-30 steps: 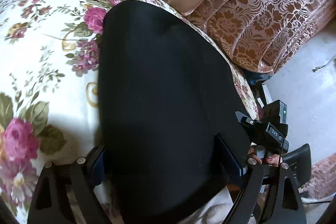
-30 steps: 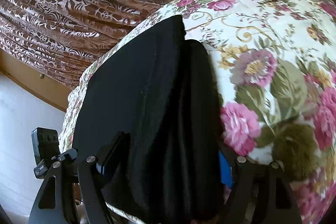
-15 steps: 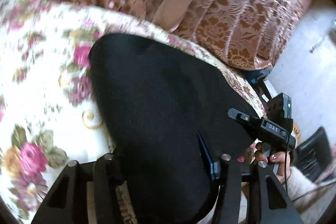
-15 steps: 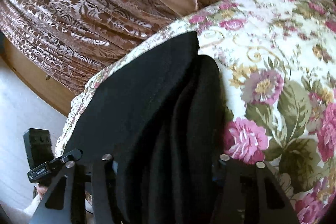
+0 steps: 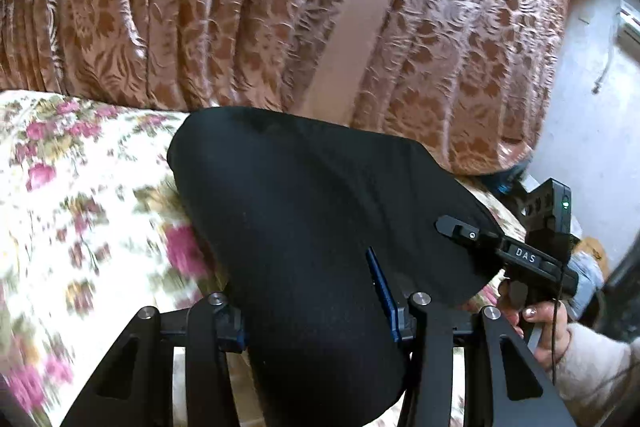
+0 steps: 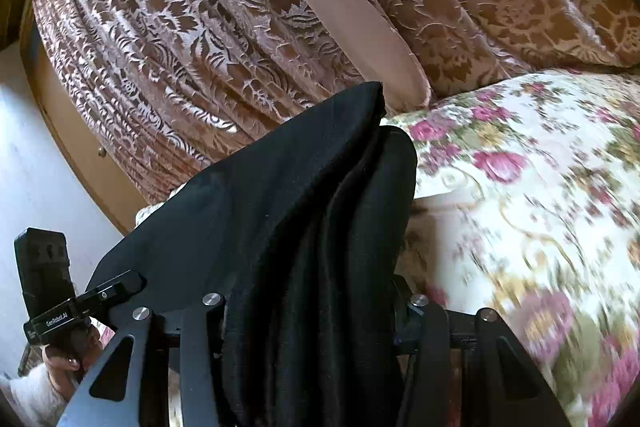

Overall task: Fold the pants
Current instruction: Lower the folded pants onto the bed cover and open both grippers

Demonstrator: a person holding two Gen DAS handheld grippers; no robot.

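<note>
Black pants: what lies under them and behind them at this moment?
Under the black pants lies the floral bedspread; behind them stand brown damask cushions. The bedspread directly beneath the cloth is covered, so anything there cannot be seen.

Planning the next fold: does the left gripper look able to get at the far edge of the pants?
Probably not yet: the left gripper is shut on the near end of the pants.

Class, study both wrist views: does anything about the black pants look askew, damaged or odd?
No damage shows. The black pants look uneven: in the right tongs the edge bunches into ridged layers, while in the left tongs it lies smooth.
</note>
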